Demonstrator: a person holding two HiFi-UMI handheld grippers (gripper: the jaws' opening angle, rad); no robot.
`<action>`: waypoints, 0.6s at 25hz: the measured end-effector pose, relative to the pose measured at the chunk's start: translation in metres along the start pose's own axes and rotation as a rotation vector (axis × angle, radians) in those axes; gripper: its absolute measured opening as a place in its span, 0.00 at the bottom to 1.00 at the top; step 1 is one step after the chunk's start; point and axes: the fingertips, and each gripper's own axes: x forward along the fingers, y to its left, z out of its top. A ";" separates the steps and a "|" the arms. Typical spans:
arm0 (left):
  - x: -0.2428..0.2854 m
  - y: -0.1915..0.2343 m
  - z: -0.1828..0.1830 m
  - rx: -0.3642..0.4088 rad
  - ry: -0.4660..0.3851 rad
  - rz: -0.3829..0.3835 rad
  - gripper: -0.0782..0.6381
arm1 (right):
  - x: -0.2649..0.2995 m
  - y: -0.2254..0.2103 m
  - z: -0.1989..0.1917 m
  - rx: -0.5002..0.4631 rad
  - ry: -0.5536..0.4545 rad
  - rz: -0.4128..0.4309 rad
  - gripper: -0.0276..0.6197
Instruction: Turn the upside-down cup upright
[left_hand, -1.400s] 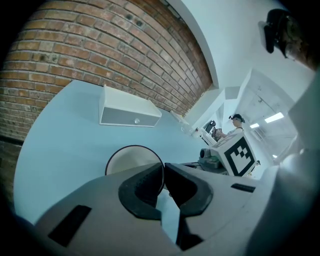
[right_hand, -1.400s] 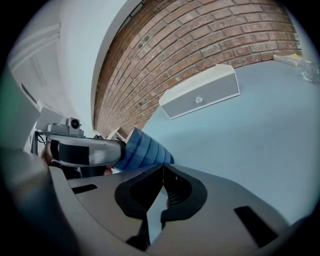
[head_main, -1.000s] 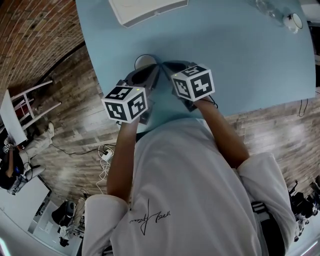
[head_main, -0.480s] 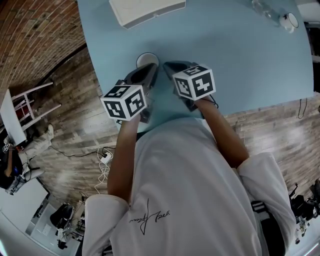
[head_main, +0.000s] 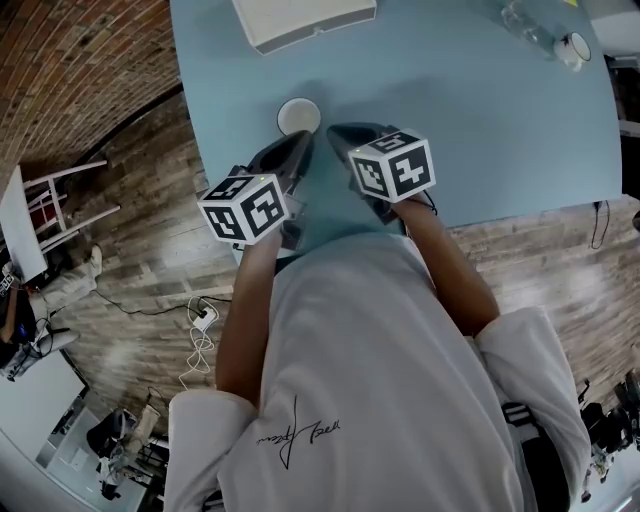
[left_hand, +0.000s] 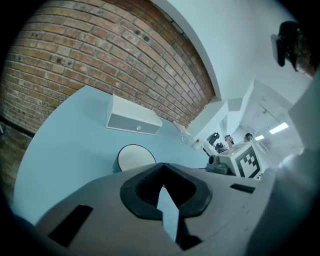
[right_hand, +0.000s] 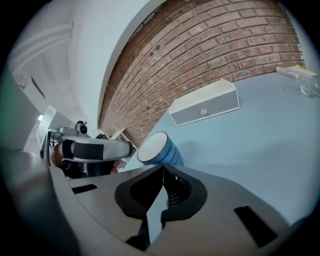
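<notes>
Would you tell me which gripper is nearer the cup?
Left, narrowly. The left gripper sits just short of the cup, on the person's side; the right gripper lies off to its right.

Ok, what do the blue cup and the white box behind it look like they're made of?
Cup: likely plastic or glazed ceramic; ribbed blue wall with a soft sheen, flat matte white base facing up. White box: looks like painted metal or plastic; smooth matte panels, crisp edges. Neither is certain.

The left gripper (left_hand: 163, 186) hides the cup's (left_hand: 134, 157) lower part; the head view crops the white box (head_main: 300, 22).
</notes>
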 end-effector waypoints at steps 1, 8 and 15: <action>-0.003 0.000 0.000 -0.003 -0.008 0.003 0.12 | -0.002 0.002 0.000 -0.007 -0.002 0.003 0.08; -0.019 -0.005 -0.012 -0.036 -0.050 0.008 0.12 | -0.017 0.020 -0.003 -0.073 -0.015 0.019 0.08; -0.034 -0.015 -0.022 -0.072 -0.084 -0.006 0.12 | -0.034 0.039 0.002 -0.118 -0.040 0.034 0.07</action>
